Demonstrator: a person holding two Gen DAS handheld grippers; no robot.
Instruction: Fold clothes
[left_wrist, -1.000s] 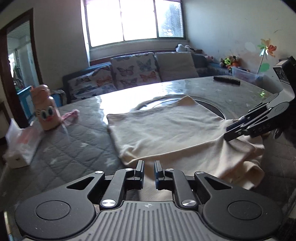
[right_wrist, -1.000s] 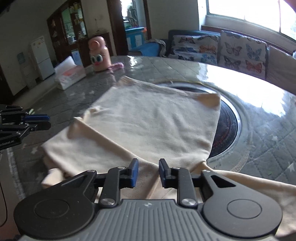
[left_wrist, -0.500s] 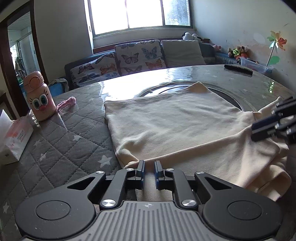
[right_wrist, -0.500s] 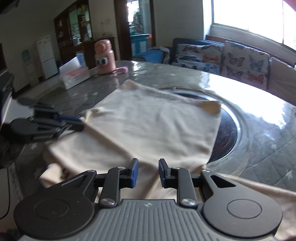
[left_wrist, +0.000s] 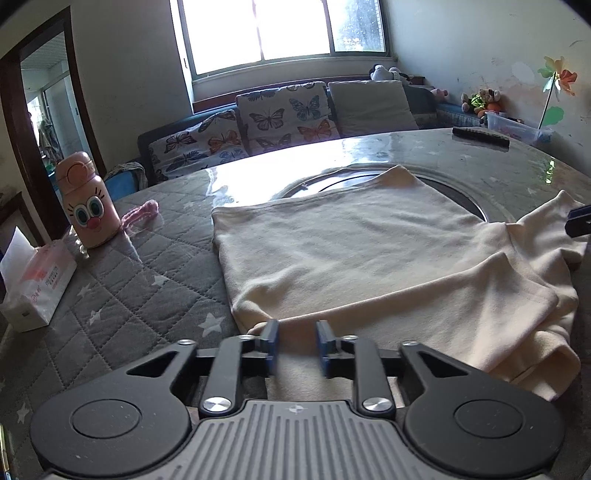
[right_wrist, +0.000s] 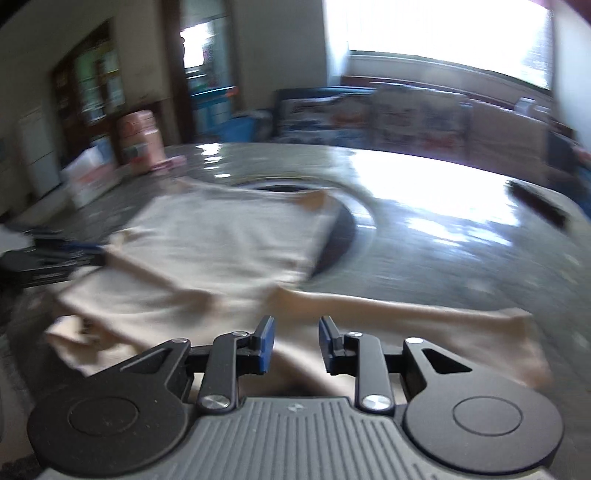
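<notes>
A cream garment (left_wrist: 351, 251) lies partly folded on the grey quilted table (left_wrist: 122, 295), with a sleeve folded across its near side. My left gripper (left_wrist: 295, 341) hovers at the garment's near-left edge. Its jaws are opening, and cloth lies under the gap without the pads pressing it. In the blurred right wrist view my right gripper (right_wrist: 293, 345) is over the garment (right_wrist: 229, 240) near a stretched-out sleeve (right_wrist: 424, 317). Its jaws are opening too, with nothing pinched. The right gripper's tip (left_wrist: 579, 225) shows at the left wrist view's right edge. The left gripper (right_wrist: 55, 254) shows at the far left.
A pink cartoon bottle (left_wrist: 86, 206), a tissue pack (left_wrist: 35, 284) and a pink strap (left_wrist: 142, 212) stand on the table's left. A black remote (left_wrist: 480, 136) lies at the far right. A round dark inset (left_wrist: 461, 199) sits under the garment's far end. A sofa is behind.
Both grippers' jaws have widened from nearly shut. The right gripper has slid rightward, almost out of the left wrist view, and its own view has swung and blurred.
</notes>
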